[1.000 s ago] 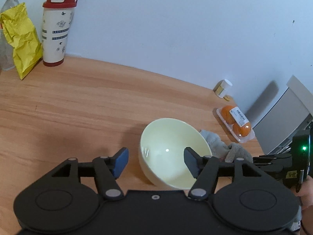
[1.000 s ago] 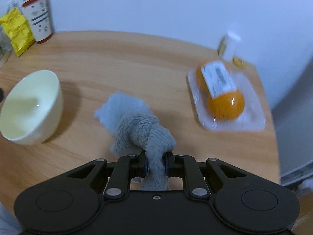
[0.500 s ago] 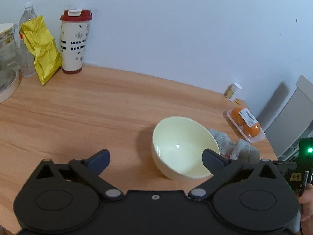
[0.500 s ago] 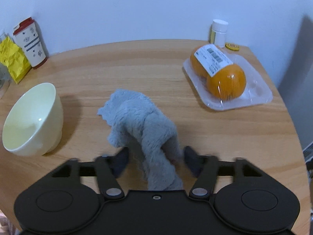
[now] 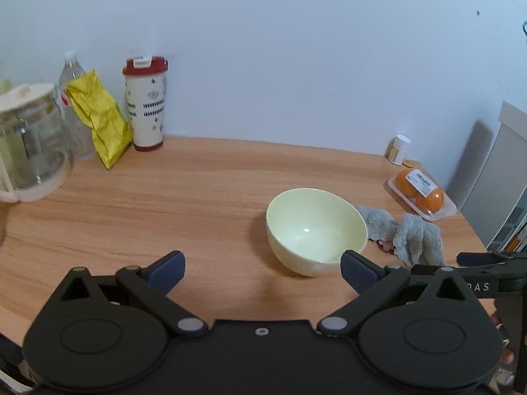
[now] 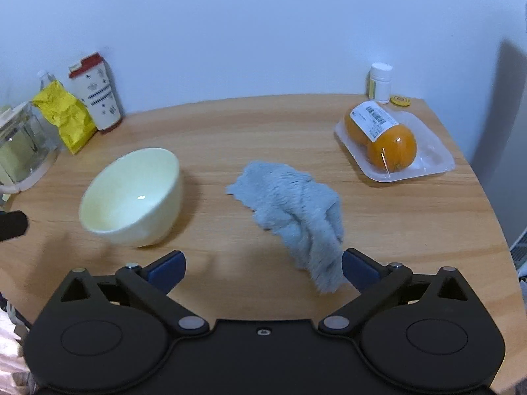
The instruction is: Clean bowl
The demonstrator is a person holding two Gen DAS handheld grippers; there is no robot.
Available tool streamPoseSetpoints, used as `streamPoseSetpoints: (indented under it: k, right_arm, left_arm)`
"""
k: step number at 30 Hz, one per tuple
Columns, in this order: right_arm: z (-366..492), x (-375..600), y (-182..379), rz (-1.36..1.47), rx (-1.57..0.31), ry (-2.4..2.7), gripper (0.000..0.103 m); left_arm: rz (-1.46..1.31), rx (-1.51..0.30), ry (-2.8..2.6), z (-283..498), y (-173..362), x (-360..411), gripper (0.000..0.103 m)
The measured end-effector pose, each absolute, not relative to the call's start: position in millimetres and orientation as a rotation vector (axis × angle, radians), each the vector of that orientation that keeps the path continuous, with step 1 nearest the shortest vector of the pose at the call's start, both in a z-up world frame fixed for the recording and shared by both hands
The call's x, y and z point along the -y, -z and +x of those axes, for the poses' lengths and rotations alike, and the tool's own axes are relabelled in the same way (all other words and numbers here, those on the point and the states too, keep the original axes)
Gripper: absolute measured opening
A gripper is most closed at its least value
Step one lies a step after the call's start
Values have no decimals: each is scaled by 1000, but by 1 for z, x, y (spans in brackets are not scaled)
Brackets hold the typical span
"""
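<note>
A pale yellow bowl point(image 5: 316, 230) stands upright and empty on the wooden table point(image 5: 197, 191); it also shows in the right wrist view point(image 6: 131, 197). A grey fluffy cloth point(image 6: 296, 210) lies crumpled on the table to the bowl's right, also seen in the left wrist view point(image 5: 408, 233). My left gripper point(image 5: 262, 271) is open and empty, just in front of the bowl. My right gripper point(image 6: 262, 268) is open and empty; the cloth's near end lies by its right finger point(image 6: 359, 268).
At the back left stand a red-lidded tumbler point(image 5: 146, 103), a yellow bag point(image 5: 98, 118), a clear bottle point(image 5: 74, 108) and a glass jug point(image 5: 29, 141). A tray of wrapped oranges point(image 6: 392, 141) and a small white bottle point(image 6: 380, 82) sit at the right. The table edge curves away at right.
Both grippers opened and pulled back. The right gripper let go of the cloth, which now lies on the table. The left gripper's jaws spread wide and backed off from the bowl.
</note>
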State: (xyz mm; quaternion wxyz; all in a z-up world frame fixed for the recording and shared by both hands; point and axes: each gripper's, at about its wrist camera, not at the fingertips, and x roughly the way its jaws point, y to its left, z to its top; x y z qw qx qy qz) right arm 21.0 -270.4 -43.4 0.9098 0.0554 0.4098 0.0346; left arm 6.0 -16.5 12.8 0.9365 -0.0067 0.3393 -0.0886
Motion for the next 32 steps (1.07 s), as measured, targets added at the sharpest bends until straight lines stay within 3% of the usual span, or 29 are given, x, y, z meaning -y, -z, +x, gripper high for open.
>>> streamPoseSetpoints:
  k: [18,32]
  right_arm:
    - [-91,229,4,60,-737,25,103]
    - [-117,224,7,64,-738,7,103]
  left_arm:
    - [105,-682,76,-68,-23,17,103]
    - [124,-688,61,-92,-24,14,103]
